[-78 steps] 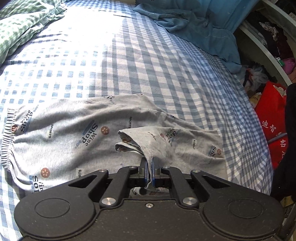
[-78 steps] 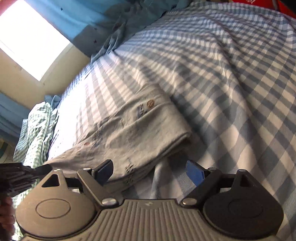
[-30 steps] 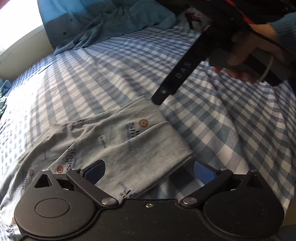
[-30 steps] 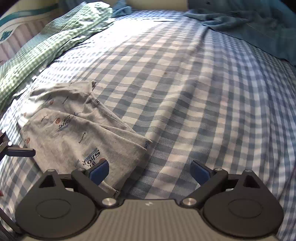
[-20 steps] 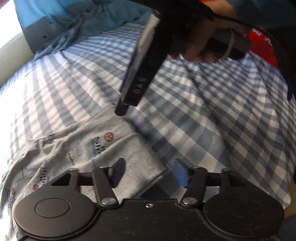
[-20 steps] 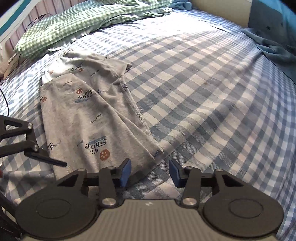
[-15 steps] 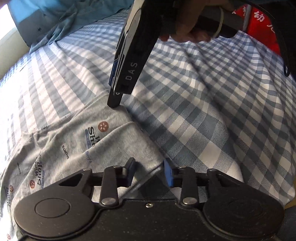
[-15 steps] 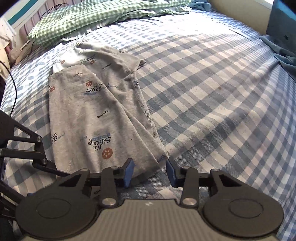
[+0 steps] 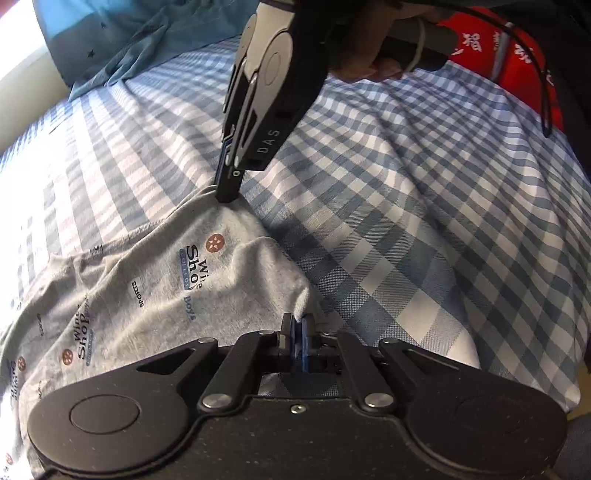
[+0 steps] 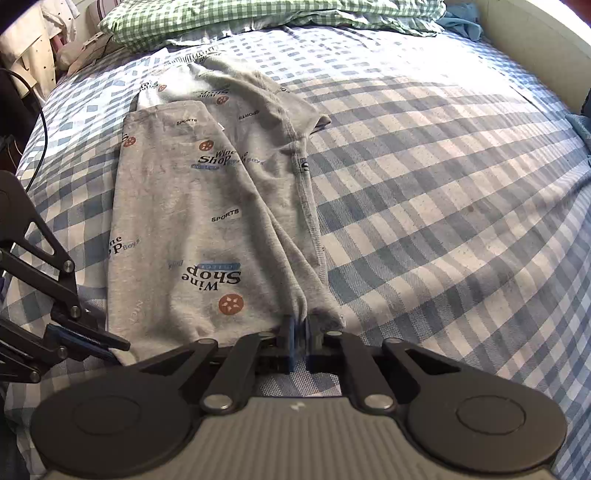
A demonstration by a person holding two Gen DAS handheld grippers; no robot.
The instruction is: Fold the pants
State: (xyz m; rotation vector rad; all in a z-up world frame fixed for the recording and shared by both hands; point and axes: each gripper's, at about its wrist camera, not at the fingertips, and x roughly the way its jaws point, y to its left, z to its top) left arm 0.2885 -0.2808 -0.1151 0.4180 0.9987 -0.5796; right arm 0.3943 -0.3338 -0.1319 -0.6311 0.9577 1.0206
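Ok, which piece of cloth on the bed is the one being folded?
On the blue-checked bed sheet, find the pants: grey, printed with "Wine Shop" and "SPORTS". The left gripper and right gripper each pinch a near corner. The green-checked pillow and blue cloth lie apart, ungripped.

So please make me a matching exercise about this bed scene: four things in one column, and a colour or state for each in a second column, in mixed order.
Things:
1. pants
2. pillow
3. left gripper
4. bed sheet

Descriptions:
a. green and white check
b. shut on a corner of the cloth
c. blue and white check
d. grey with printed words

Pairs: 1-d, 2-a, 3-b, 4-c
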